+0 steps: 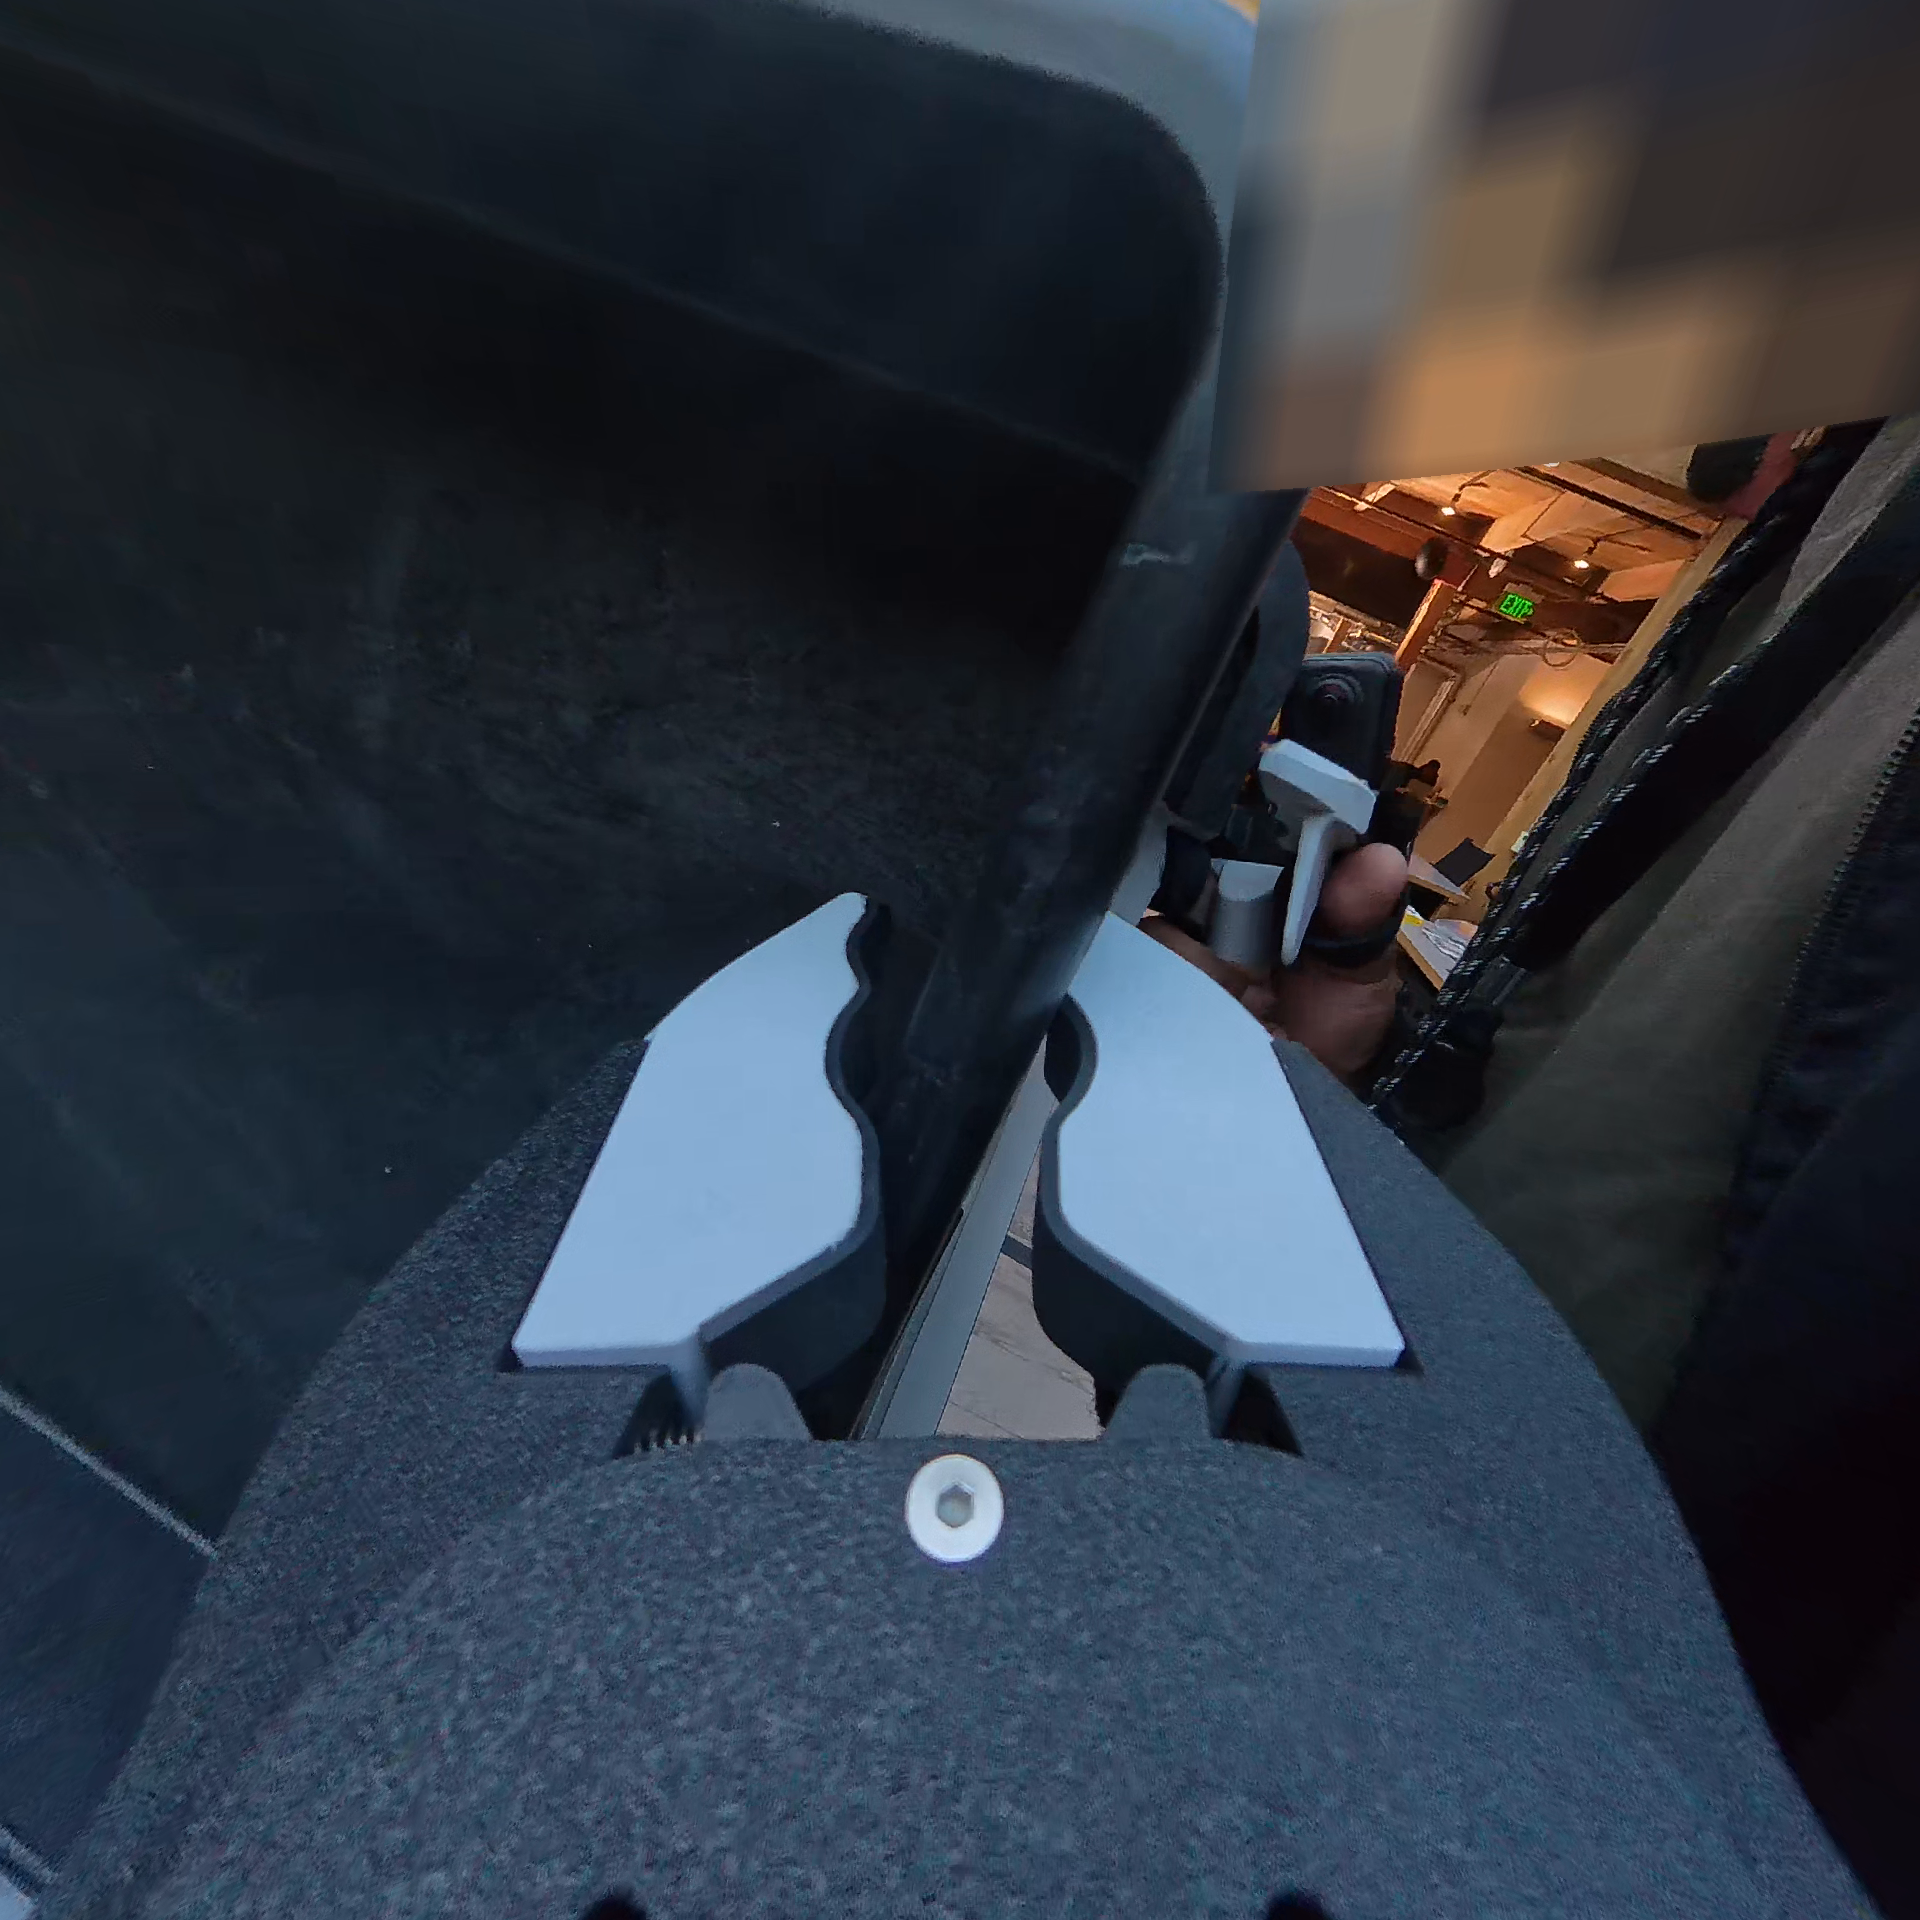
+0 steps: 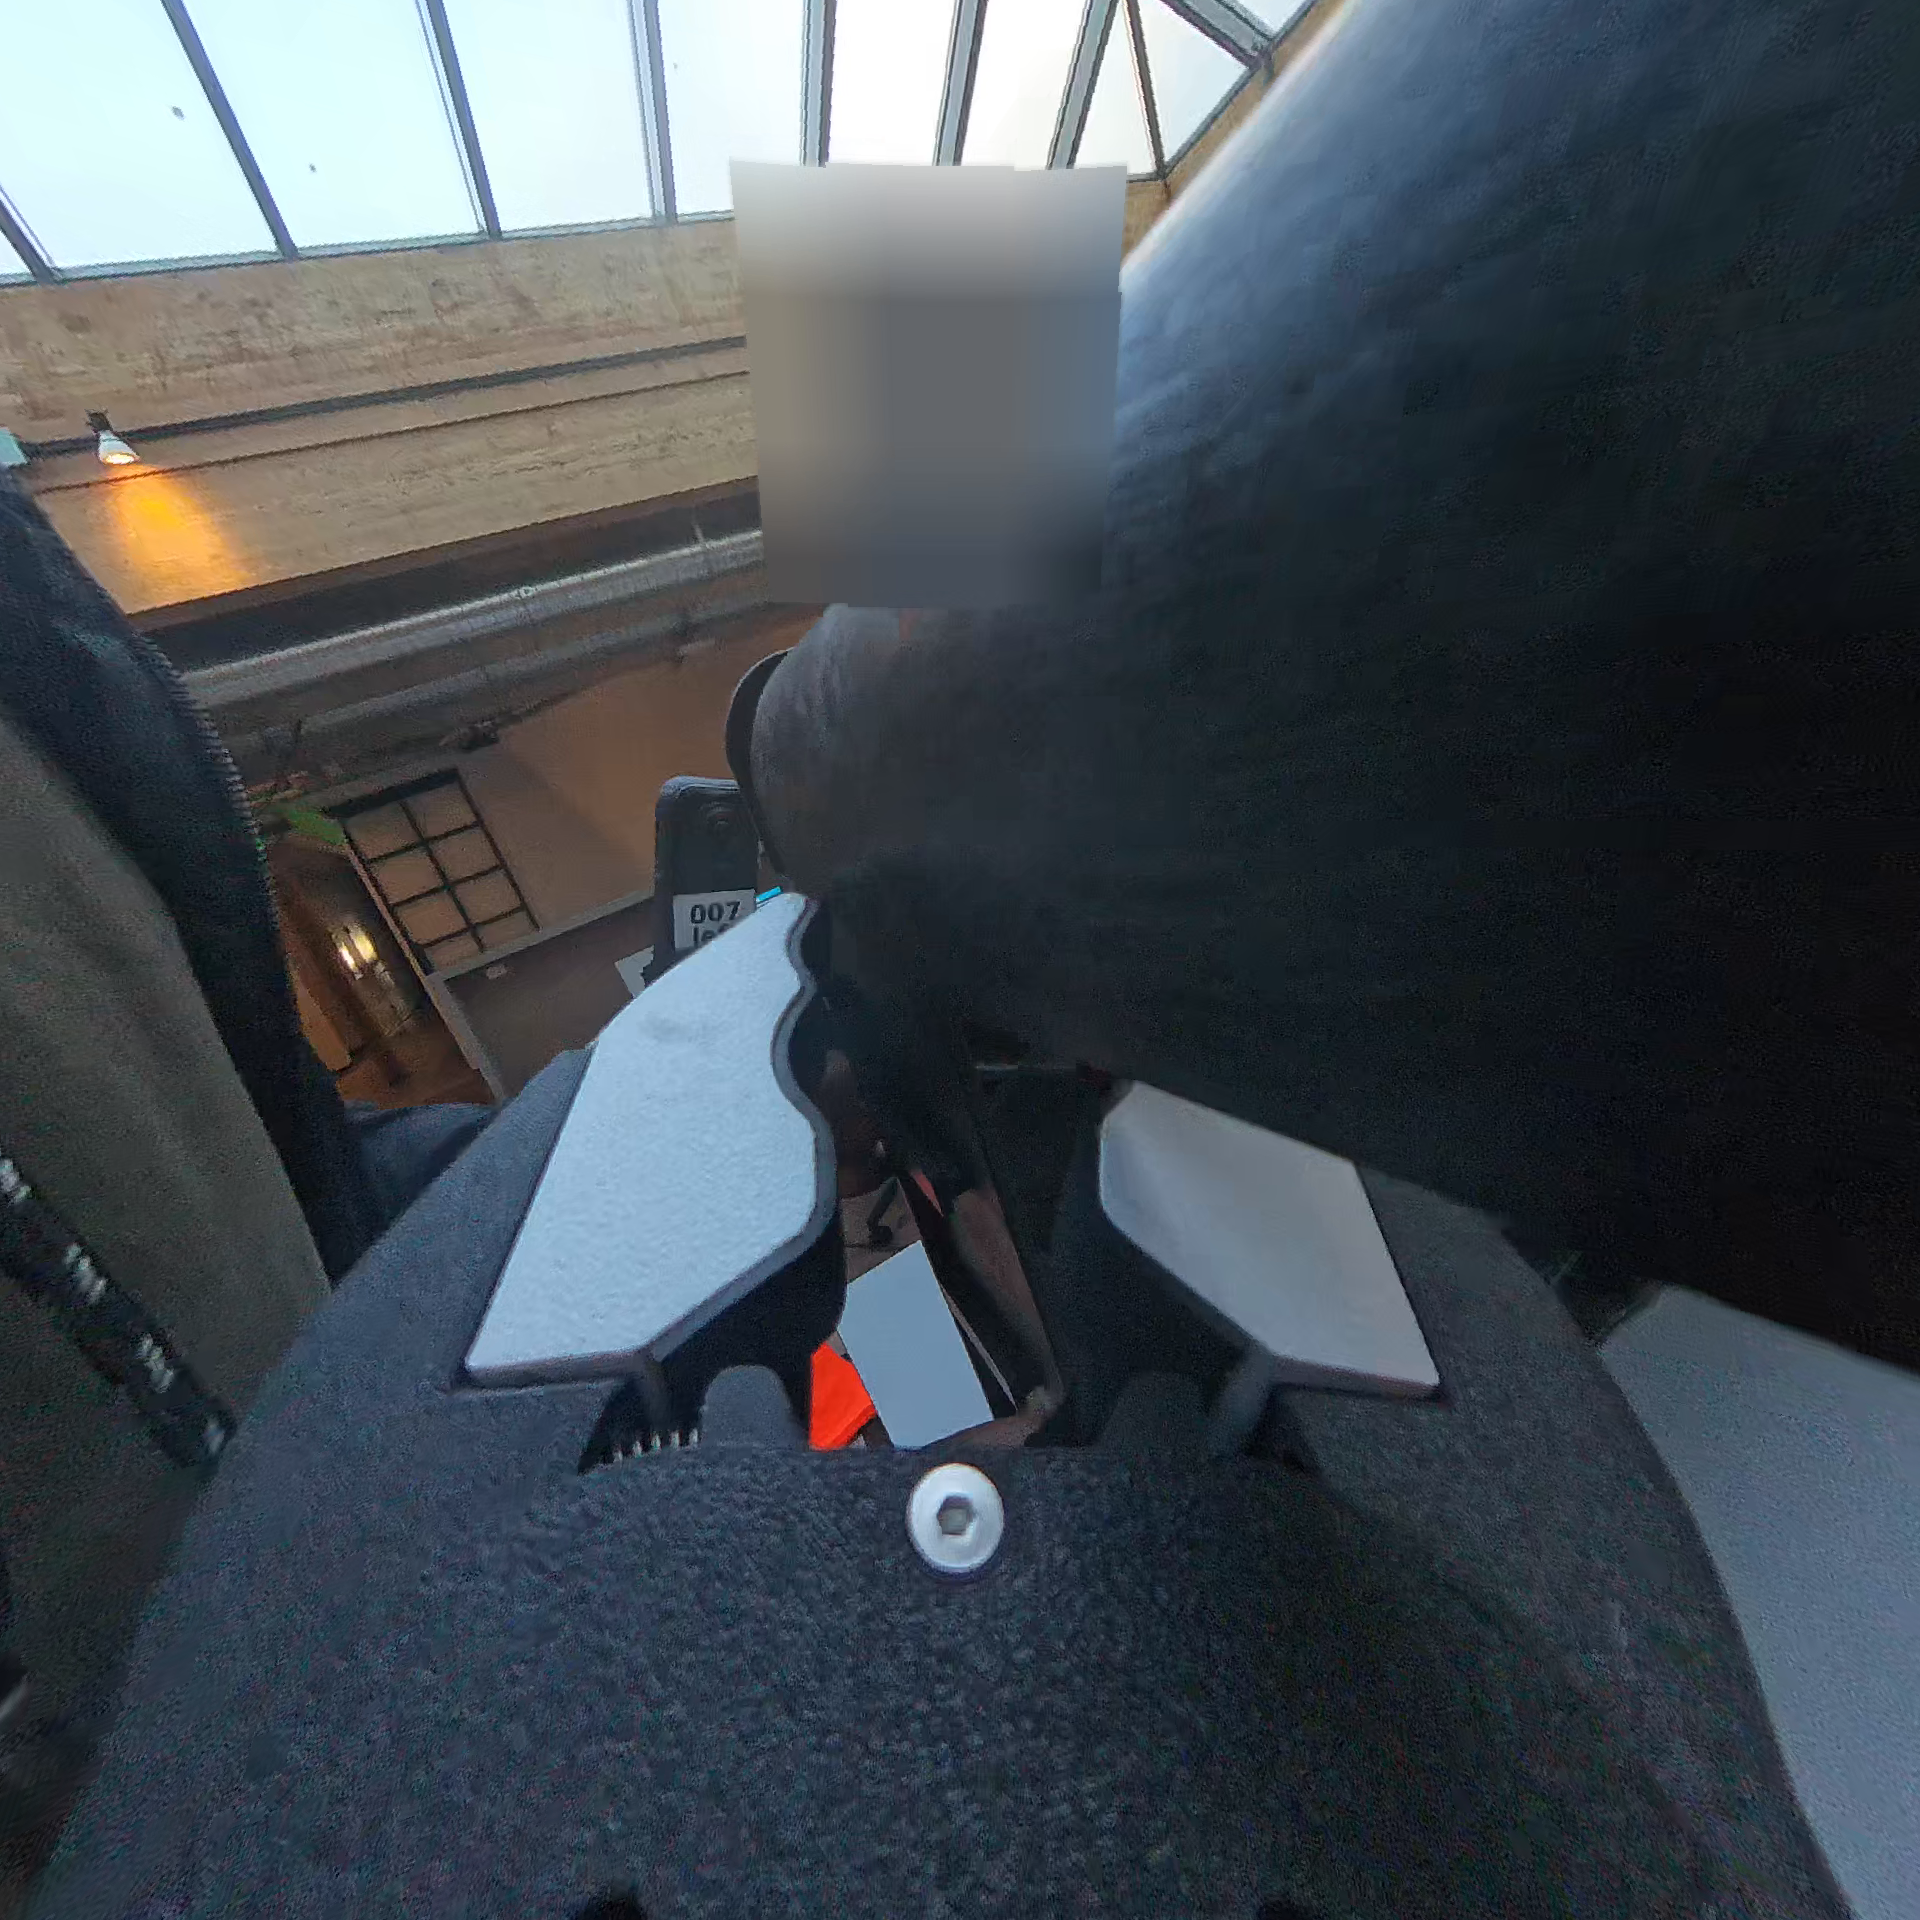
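Left wrist view: left gripper (image 1: 961,1049) clamped on the rim of a large black bag (image 1: 520,623), right gripper (image 2: 935,1122) likewise closed on dark bag material (image 2: 1455,727), bag lifted between both, near a grey-green jacket (image 1: 1621,1039) at right.

A lit green sign (image 1: 1516,607) with letters hangs from the ceiling at about two o'clock. A white sticker (image 2: 715,918) with dark characters sits on a black device just above centre.
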Demonstrator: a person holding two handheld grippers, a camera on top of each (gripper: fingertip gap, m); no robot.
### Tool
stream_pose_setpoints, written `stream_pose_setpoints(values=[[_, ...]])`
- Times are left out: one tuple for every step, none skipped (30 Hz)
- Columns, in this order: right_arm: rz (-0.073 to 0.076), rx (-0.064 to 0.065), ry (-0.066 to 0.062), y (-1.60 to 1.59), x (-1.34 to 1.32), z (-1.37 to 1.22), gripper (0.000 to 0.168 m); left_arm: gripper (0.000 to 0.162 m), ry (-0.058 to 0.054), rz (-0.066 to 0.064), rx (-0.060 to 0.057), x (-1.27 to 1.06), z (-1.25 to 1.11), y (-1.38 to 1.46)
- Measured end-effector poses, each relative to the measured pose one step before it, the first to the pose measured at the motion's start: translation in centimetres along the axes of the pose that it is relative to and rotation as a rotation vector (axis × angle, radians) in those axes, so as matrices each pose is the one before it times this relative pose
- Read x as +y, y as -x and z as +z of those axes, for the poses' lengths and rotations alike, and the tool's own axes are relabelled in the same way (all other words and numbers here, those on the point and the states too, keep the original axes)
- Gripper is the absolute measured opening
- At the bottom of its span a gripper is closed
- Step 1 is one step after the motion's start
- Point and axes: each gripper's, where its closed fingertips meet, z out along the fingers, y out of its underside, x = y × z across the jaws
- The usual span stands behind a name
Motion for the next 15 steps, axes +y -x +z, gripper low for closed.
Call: stream_pose_setpoints(values=[[-0.0091, -0.0079, 0.007, -0.039, 0.502, -0.177, 0.051, 0.028, -0.0004, 0.0003, 0.0002, -0.005, 0.003, 0.0], [-0.0122, -0.0041, 0.0117, -0.118, 0.727, -0.208, 0.052, 0.029, -0.0006, 0.0002, 0.0002, -0.001, -0.006, 0.006], [-0.016, 0.0006, 0.018, -0.193, 0.952, -0.219, 0.053, 0.028, -0.0002, -0.0001, 0.0005, 0.007, 0.0, -0.003], [-0.0184, 0.003, 0.0262, -0.242, 1.173, -0.194, 0.053, 0.028, -0.0003, -0.0002, 0.0001, -0.006, -0.007, 0.001], [-0.0189, 0.0051, 0.0347, -0.265, 1.334, -0.106, 0.053, 0.028, -0.0008, -0.0003, -0.0006, 0.0, 0.004, 0.009], [-0.0184, 0.0062, 0.0375, -0.249, 1.407, -0.012, 0.053, 0.028, -0.0003, -0.0001, -0.0006, -0.001, -0.002, -0.001], [-0.0178, 0.004, 0.0382, -0.183, 1.412, 0.099, 0.053, 0.028, -0.0002, -0.0002, -0.0006, 0.0, 0.011, 0.002], [-0.0168, -0.003, 0.0389, -0.047, 1.403, 0.221, 0.052, 0.028, -0.0004, 0.0, -0.0007, 0.007, -0.003, 0.004], [-0.0144, -0.0085, 0.0368, 0.077, 1.378, 0.358, 0.051, 0.028, -0.0005, -0.0003, -0.0005, -0.009, -0.006, 0.007], [-0.0136, -0.01, 0.0375, 0.137, 1.332, 0.487, 0.049, 0.028, -0.0008, -0.0002, -0.0008, 0.0, -0.009, 0.007], [-0.0151, -0.0067, 0.0399, 0.16, 1.195, 0.615, 0.049, 0.028, -0.0004, 0.0002, -0.0004, 0.004, 0.002, 0.01], [-0.0171, -0.0025, 0.041, 0.148, 0.933, 0.71, 0.05, 0.028, 0.0006, 0.0, 0.0007, -0.005, 0.001, -0.004], [-0.0221, 0.0005, 0.0336, 0.174, 0.546, 0.746, 0.053, 0.029, 0.0, 0.0001, 0.0001, 0.009, -0.001, 0.003], [-0.0281, 0.0069, 0.0261, 0.114, 0.199, 0.729, 0.055, 0.029, 0.0003, 0.0001, -0.0001, 0.006, 0.007, -0.001], [-0.0299, 0.0105, 0.0213, 0.063, 0.017, 0.705, 0.055, 0.028, 0.0004, 0.0, 0.0005, -0.003, -0.002, -0.01]])
